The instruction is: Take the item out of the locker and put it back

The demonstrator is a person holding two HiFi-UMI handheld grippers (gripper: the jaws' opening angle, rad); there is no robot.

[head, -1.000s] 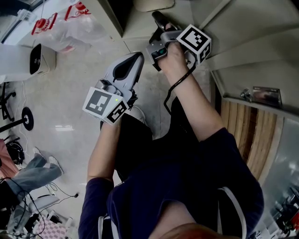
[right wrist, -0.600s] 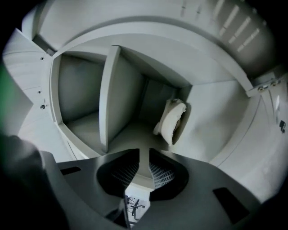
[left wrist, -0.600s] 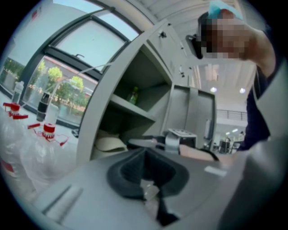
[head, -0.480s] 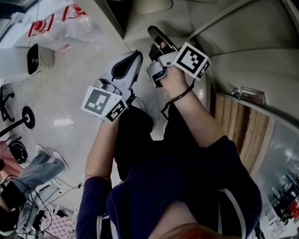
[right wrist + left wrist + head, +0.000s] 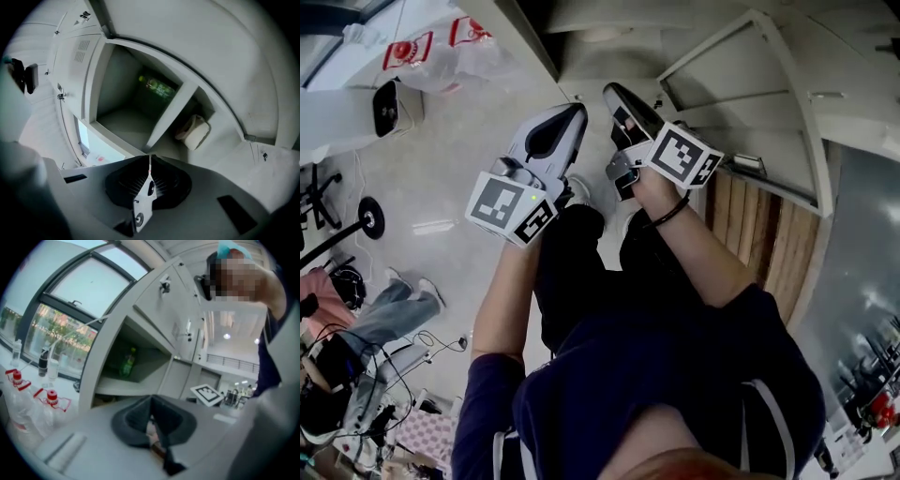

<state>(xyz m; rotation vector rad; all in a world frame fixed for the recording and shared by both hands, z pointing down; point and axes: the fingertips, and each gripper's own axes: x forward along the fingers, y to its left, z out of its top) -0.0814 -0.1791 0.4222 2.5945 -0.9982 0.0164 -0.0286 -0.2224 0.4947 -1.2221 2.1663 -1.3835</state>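
The green bottle [image 5: 157, 86] is the item. It sits at the back of an open locker compartment [image 5: 123, 123], where it is dim and the label is unreadable. In the left gripper view it looks upright. Past the divider [image 5: 171, 115], the next compartment holds a cream roll-like thing [image 5: 194, 131], which I judge is not the target.

Right hand-held gripper [image 5: 150, 158]: its jaws have just been closing, the tips now meet, and nothing is between them. Left hand-held gripper [image 5: 151, 400]: jaws together too, empty. Both are held out in front of the person and point toward the locker. Neither is inside it.

From the right hand-held gripper, the bottle is straight ahead and above the tips, well apart, at the far end of the compartment. From the left hand-held gripper, it is ahead, up and to the left of the tips, also well apart.

I judge the step to be the reach for the take-out, with the compartment not yet entered. To do it well:
- Open the jaws wide before crossing the front edge, since closed tips would only poke the bottle over.
- Go in along the middle of the opening, clear of the divider and the shelf edge.
- Set one jaw on each side of the bottle's body, squarely and not at the cap.
- Close until firm, then draw straight out without tipping.
- Keep the spare hand-held gripper out of the opening.
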